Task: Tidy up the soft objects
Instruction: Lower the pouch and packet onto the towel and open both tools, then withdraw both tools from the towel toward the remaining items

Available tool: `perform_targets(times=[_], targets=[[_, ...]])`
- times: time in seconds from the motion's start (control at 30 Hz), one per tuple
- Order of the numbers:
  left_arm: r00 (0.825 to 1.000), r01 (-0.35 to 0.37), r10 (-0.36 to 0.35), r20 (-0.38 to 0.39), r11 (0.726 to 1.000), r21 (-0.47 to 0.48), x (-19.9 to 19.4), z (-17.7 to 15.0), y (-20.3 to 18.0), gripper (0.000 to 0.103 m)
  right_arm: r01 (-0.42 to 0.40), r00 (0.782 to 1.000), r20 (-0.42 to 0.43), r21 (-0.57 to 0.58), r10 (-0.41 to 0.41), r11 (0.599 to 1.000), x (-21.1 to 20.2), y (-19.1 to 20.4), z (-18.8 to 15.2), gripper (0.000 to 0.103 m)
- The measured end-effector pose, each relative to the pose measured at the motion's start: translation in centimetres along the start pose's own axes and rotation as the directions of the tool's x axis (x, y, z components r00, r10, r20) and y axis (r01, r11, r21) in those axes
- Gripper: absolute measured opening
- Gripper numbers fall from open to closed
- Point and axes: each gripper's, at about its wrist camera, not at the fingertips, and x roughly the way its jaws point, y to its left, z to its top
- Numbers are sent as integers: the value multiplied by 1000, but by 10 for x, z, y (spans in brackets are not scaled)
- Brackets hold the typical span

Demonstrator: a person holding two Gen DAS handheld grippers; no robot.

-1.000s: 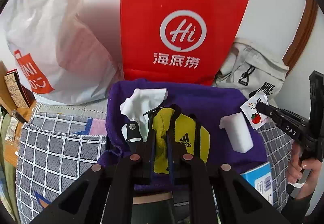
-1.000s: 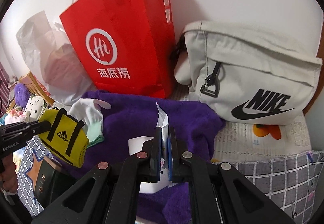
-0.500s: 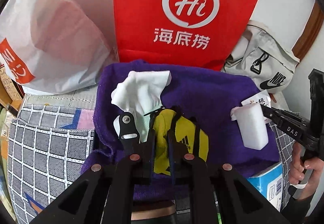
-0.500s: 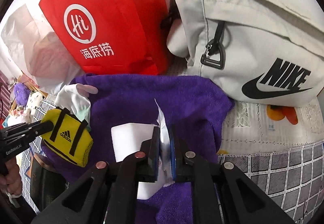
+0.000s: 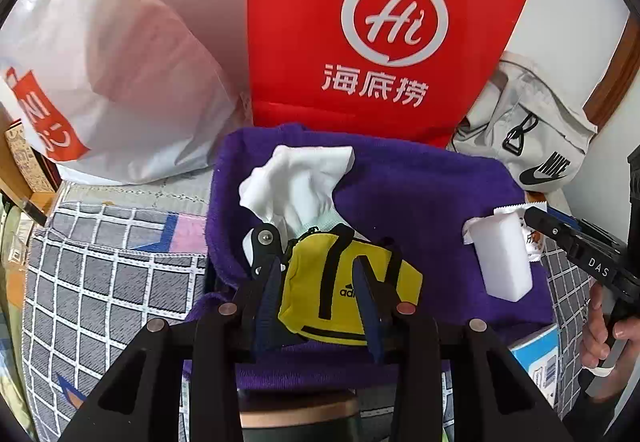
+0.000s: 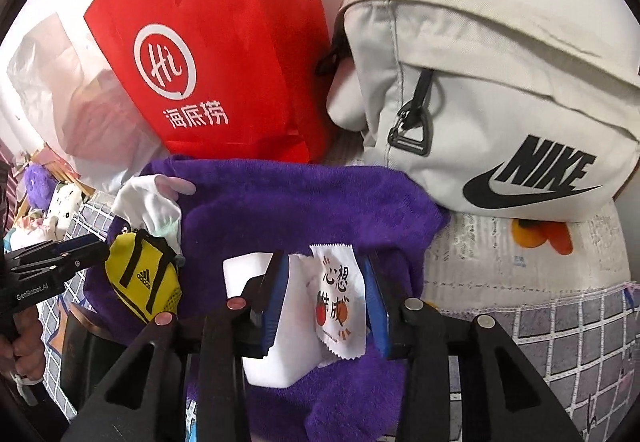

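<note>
A yellow Adidas pouch [image 5: 344,282] lies on the purple towel [image 5: 420,202], between the fingers of my left gripper [image 5: 318,270]. Its jaws are opening and the pads stand off the pouch. My right gripper [image 6: 325,262] is opening too, with a white wet-wipe packet [image 6: 340,302] printed with red fruit loose between its fingers. The packet leans on a white foam block [image 6: 272,322] on the towel. A crumpled white sock [image 5: 296,186] lies just behind the pouch. Each gripper shows in the other's view: the left gripper [image 6: 80,246] beside the pouch [image 6: 144,282], the right gripper [image 5: 536,214] at the block [image 5: 500,262].
A red paper bag [image 5: 380,42], a white plastic bag [image 5: 120,82] and a grey Nike bag [image 6: 500,102] stand against the wall behind the towel. A checked bedcover [image 5: 100,282] lies around it. A blue and white box [image 5: 540,358] sits at the towel's right corner.
Both grippers came down towards the towel, then spread their jaws. The pouch and the packet, pinched before, now lie loose between the fingers.
</note>
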Motion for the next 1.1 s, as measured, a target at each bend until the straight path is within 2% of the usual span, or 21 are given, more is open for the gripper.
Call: perform_targets(times=[0.3, 0.6, 0.87, 1.0, 1.1], targets=[[999, 8, -8, 44, 1000, -7, -41, -13, 0, 38, 11, 998, 65, 0, -11, 1000, -50, 9, -8, 51], [997, -1, 0, 77, 1000, 12, -96, -39, -4, 38, -4, 994, 104, -115, 16, 993, -98, 61, -40, 55], [998, -7, 4, 56, 998, 59, -129, -64, -9, 39, -18, 996, 84, -174, 33, 985, -131, 101, -77, 55], [997, 8, -12, 78, 998, 59, -132, -74, -10, 42, -35, 997, 63, -207, 49, 978, -132, 117, -101, 56], [996, 8, -12, 90, 999, 45, -131, -85, -8, 42, -87, 995, 41, -189, 96, 978, -123, 124, -117, 56]])
